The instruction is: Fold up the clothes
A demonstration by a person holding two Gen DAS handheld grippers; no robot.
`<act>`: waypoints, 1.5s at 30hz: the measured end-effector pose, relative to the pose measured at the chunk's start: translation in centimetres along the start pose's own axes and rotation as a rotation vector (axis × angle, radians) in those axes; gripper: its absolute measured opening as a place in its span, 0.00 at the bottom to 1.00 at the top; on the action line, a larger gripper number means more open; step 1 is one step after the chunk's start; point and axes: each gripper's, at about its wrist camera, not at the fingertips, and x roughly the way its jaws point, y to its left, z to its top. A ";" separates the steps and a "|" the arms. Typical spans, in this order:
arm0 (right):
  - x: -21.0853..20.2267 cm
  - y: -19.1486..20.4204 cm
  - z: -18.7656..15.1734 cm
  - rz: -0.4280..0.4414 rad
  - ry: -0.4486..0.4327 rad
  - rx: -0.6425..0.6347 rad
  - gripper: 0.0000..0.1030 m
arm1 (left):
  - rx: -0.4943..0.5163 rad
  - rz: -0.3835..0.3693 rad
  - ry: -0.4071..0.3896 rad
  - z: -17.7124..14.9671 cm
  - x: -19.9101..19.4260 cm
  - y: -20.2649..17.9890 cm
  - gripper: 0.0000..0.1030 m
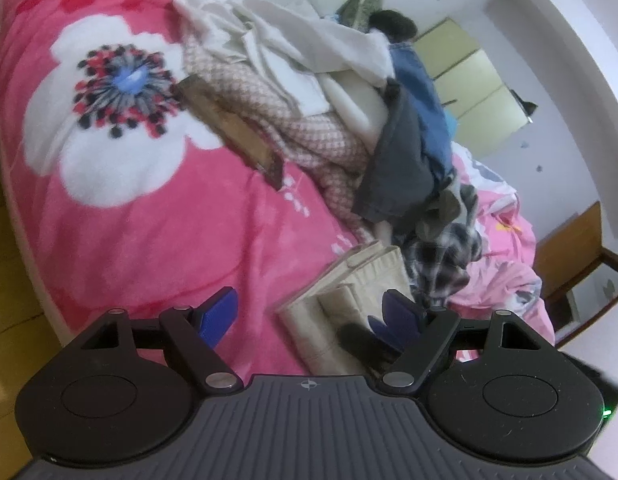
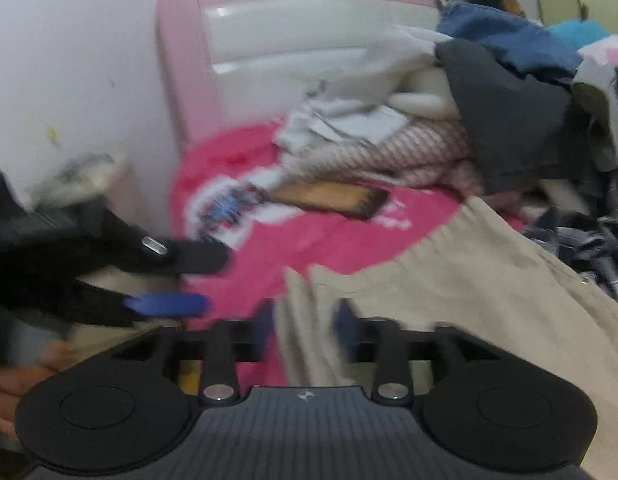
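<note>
Beige trousers (image 2: 449, 288) on pink blanket (image 1: 149, 240) | my left gripper (image 1: 309, 312) gaping, empty | my right gripper (image 2: 305, 320) loose around the trouser edge, not pinching

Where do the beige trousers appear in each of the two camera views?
Left wrist view: the beige trousers lie folded at lower centre-right, on the pink blanket.
Right wrist view: the beige trousers fill the lower right, an edge between the right gripper fingers.
Shared landmark: the brown flat object beside the clothes pile.

Beige trousers (image 2: 449, 280) motion-blurred, edge-cropped.
</note>
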 end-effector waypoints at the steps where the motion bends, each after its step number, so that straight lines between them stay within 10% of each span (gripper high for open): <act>1: -1.1 -0.1 0.3 0.000 -0.019 0.012 0.41 | 0.017 -0.008 -0.006 0.2 0.1 -0.4 0.78; 7: -6.3 -4.7 2.7 -0.049 -0.098 0.217 0.34 | 0.194 0.024 0.000 0.4 2.6 -3.8 0.78; 13: 0.1 -10.2 4.0 -0.093 0.084 0.386 0.14 | 0.346 0.228 0.113 -1.9 6.5 -5.4 0.77; 18: 3.6 -12.1 2.7 -0.099 0.153 0.456 0.08 | 0.351 0.228 0.099 -2.4 5.7 -5.1 0.77; 25: -10.8 -10.9 -0.1 -0.083 -0.055 0.442 0.16 | 0.432 0.164 0.002 -0.7 4.1 -8.2 0.77; 30: -20.1 -13.5 -4.7 -0.385 -0.067 0.405 0.18 | 0.551 0.150 0.098 -0.2 7.9 -12.0 0.77; 35: -26.0 -17.4 -7.0 -0.492 -0.130 0.506 0.25 | 0.739 0.132 0.187 -2.0 12.0 -15.4 0.75; 45: -19.8 -21.7 -0.5 -0.116 0.076 0.189 0.36 | 0.810 0.263 0.222 -3.7 16.5 -15.8 0.73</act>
